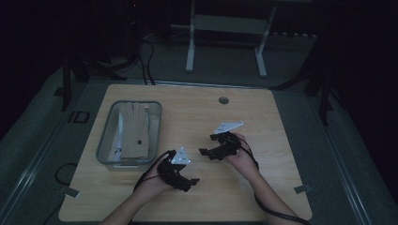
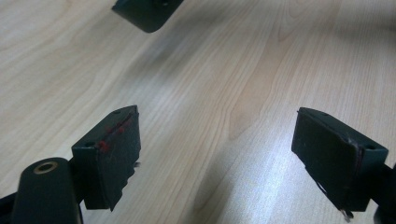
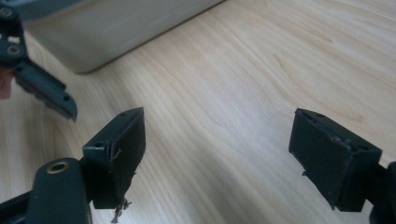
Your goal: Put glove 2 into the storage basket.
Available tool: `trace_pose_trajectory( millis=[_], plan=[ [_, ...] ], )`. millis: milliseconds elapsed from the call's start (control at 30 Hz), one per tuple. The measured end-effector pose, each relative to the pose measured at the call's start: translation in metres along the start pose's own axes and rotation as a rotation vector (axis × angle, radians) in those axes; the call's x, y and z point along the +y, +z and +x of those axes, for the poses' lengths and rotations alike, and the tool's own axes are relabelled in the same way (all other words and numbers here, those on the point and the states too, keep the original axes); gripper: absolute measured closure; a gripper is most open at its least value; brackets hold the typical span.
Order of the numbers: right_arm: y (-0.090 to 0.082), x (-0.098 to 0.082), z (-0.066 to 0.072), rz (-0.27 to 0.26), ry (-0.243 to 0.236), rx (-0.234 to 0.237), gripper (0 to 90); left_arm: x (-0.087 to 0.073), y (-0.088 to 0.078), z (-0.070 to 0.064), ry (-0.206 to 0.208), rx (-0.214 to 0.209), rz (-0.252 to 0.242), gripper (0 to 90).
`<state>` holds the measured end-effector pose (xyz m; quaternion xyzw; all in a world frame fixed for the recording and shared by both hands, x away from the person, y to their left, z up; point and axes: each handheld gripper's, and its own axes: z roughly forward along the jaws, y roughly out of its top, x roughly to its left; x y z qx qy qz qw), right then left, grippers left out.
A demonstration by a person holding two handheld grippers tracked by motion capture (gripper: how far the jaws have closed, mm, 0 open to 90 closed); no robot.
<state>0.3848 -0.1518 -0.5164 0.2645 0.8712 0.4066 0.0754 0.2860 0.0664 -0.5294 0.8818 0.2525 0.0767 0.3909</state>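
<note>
My left gripper (image 1: 191,183) hovers low over the wooden table (image 1: 197,112) near its front middle, held by a hand. In the left gripper view the left gripper (image 2: 219,135) stands open, with bare wood between the jaws. My right gripper (image 1: 206,144) is just beyond it to the right, and its jaws point left toward the bin. In the right gripper view the right gripper (image 3: 217,135) is open too and holds nothing. A clear plastic bin (image 1: 105,140) at the table's left holds a beige glove (image 1: 133,129).
The bin's wall (image 3: 116,28) lies ahead of the right jaws, with part of the left gripper (image 3: 42,88) at that view's left edge. A jaw of the right gripper (image 2: 147,14) shows at the top of the left gripper view. A cable hole (image 1: 224,100) sits near the table's far edge.
</note>
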Motion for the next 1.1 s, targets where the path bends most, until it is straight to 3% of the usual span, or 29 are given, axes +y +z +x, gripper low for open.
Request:
trace_pose_trajectory(
  millis=[367, 667, 767, 1100],
  plan=[
    [-0.002, -0.034, -0.001, -0.025, -0.020, 0.011, 17.0, -0.010, 0.017, -0.004, 0.012, -0.045, 0.013, 16.1],
    [-0.007, -0.058, -0.004, -0.027, -0.007, 0.014, 16.5, -0.015, 0.026, -0.011, 0.039, -0.098, -0.019, 16.1],
    [-0.010, -0.066, -0.005, -0.050, -0.004, 0.023, 15.4, -0.016, 0.029, -0.012, 0.043, -0.106, -0.031, 16.1],
    [-0.018, -0.079, -0.010, -0.085, -0.001, -0.023, 15.4, -0.020, 0.033, -0.012, 0.044, -0.120, -0.042, 16.1]
  ],
)
